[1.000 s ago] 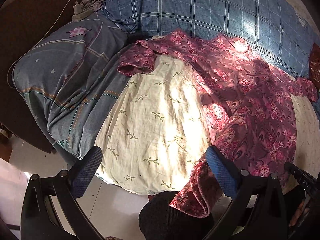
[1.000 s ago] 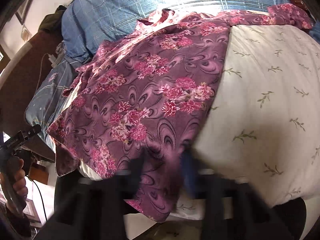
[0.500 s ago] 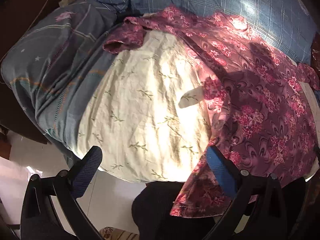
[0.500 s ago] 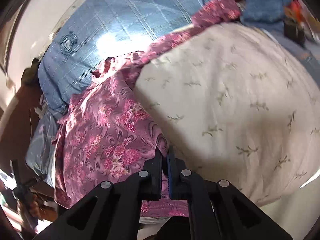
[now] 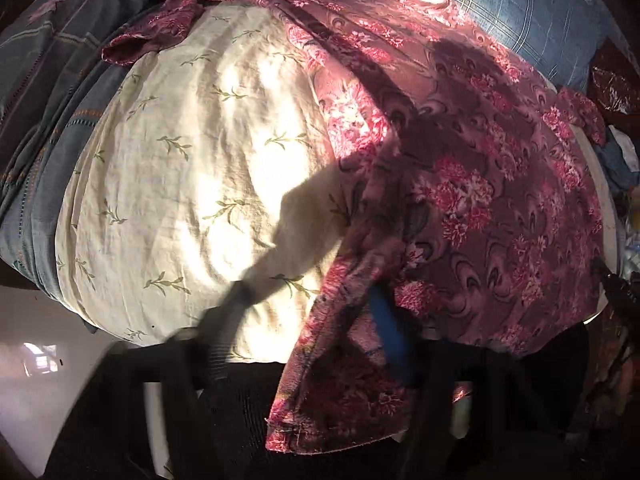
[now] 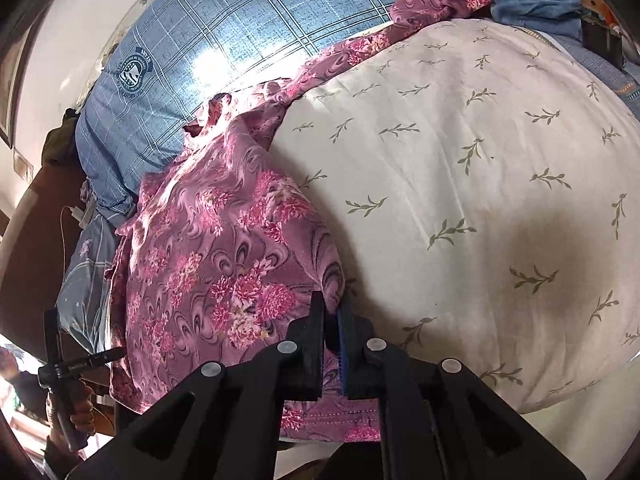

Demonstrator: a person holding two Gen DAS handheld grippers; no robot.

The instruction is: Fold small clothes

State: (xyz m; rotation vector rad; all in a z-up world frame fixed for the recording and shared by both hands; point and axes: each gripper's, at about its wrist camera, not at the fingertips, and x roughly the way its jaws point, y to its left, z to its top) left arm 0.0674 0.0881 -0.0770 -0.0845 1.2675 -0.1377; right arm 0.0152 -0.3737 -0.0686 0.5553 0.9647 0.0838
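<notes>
Both tongs (image 6: 332,322) clamped, floral shirt (image 6: 224,264) pinched

A home bedroom: bed with leaf-print sheet (image 6: 480,200) and blue plaid pillow (image 6: 224,40).

The left gripper (image 5: 312,320) has moved onto the floral shirt (image 5: 460,184) hem (view blurred).

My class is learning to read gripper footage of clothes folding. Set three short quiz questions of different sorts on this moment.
1. True or false: the right gripper is shut on the floral shirt.
2. What lies under the shirt? A) cream leaf-print sheet B) bare wood C) green towel
3. Fill in: behind the shirt lies a ____ plaid pillow.

Key: 1 true; 2 A; 3 blue.
</notes>
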